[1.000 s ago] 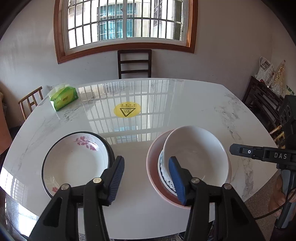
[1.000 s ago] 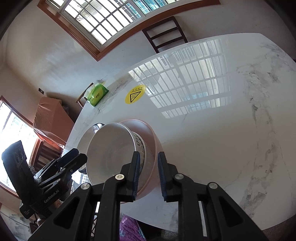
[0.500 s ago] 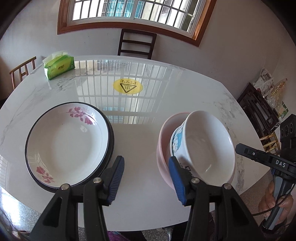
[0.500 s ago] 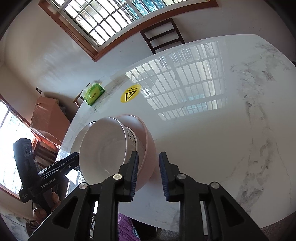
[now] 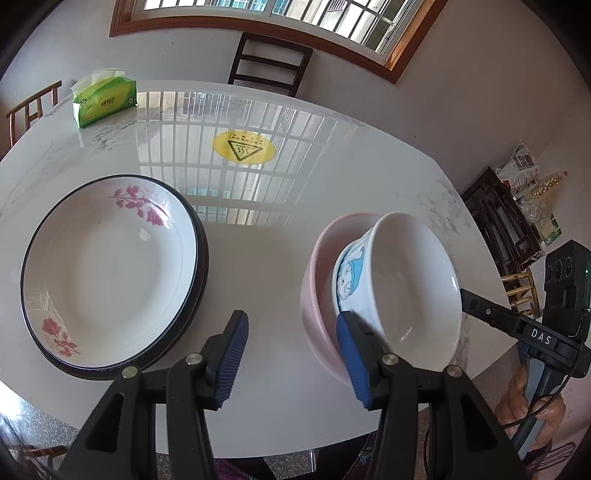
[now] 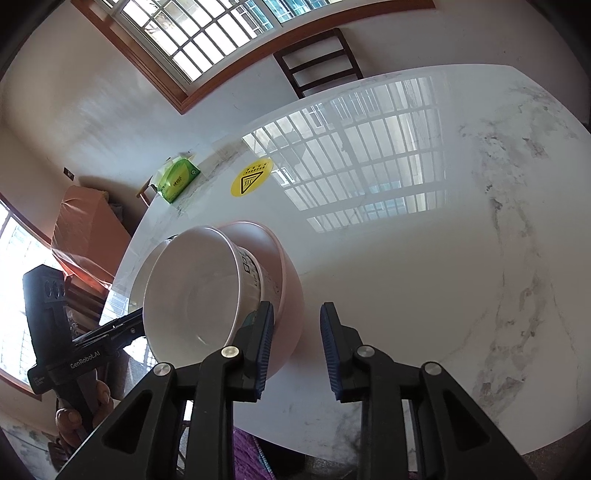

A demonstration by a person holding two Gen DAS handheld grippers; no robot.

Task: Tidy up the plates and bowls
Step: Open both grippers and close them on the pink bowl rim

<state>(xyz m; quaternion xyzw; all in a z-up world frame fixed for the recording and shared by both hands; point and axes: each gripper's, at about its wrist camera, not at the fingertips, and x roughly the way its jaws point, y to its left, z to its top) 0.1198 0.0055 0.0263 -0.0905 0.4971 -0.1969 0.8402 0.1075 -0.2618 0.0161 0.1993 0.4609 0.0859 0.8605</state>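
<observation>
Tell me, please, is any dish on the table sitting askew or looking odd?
Yes. The white bowl leans tilted inside the pink bowl instead of nesting flat. The flowered plate lies level on its stack.

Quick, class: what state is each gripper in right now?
Left gripper: open, holding nothing.
Right gripper: open, jaws have just been opening; the pink bowl shows in the gap, not gripped.

You've got bright daylight from the window [image 5: 280, 14]; its grille glares off the glossy table [image 5: 258, 236] in both views. Heavy fisheye bend w/ dark corner vignette. Focus mostly sharp; left-side window [image 6: 14, 295] blown out.
</observation>
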